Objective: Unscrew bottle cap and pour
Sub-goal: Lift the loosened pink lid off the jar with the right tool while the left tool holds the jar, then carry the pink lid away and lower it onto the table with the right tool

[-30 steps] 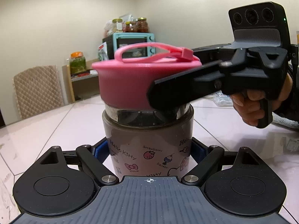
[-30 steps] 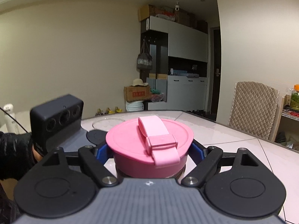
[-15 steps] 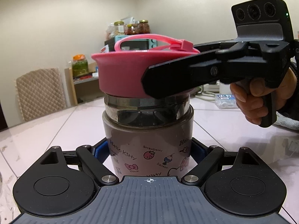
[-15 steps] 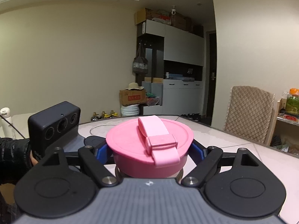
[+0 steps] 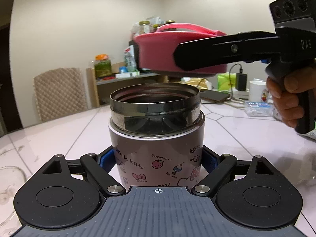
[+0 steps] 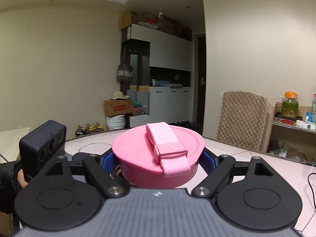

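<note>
Between right tongs (image 6: 158, 163): pink cap (image 6: 158, 148), above bottle (image 5: 157, 138).

The round plastic screw cap (image 6: 158, 158) is pink with a paler pink strap, and the squat steel-necked flask (image 5: 157, 138) is pinkish with printed cartoon strawberries, bows and ice-cream, on a white marbled tabletop (image 5: 59, 134).

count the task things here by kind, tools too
tools: 2, left tool and right tool
jars: 1, jar
lids: 1, lid
total: 4
</note>
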`<state>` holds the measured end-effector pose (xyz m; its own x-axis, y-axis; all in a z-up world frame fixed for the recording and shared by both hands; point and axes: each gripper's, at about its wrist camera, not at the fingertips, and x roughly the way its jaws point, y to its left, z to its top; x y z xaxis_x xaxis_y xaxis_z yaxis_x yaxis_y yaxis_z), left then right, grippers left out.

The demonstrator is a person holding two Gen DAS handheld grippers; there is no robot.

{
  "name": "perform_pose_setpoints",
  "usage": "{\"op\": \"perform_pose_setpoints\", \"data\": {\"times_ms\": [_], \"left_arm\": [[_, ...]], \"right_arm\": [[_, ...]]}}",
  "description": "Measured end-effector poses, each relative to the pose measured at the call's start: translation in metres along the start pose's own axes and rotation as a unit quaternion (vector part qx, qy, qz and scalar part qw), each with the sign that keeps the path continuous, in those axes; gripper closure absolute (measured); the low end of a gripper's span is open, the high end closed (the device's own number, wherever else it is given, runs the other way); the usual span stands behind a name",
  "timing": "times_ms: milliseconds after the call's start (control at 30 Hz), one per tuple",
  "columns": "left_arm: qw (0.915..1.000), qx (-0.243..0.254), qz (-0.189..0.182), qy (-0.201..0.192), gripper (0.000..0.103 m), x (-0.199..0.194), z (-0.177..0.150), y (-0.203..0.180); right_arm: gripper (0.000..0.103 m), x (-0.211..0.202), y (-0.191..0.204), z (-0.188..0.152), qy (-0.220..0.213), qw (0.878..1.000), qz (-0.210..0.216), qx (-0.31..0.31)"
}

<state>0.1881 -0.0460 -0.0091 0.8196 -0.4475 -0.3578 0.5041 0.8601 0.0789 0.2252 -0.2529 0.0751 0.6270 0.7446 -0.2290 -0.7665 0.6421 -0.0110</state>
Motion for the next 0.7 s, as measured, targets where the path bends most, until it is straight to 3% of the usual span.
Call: {"op": "perform_pose_setpoints", "data": {"times_ms": [700], "left_arm": [[0.9987,-0.023,0.045,0.011,0.013,-0.009,-0.011,-0.008]], "right_arm": [[0.018,-0.018,0.001,-0.032,0.007,0.988,-0.143,0.061]]}}
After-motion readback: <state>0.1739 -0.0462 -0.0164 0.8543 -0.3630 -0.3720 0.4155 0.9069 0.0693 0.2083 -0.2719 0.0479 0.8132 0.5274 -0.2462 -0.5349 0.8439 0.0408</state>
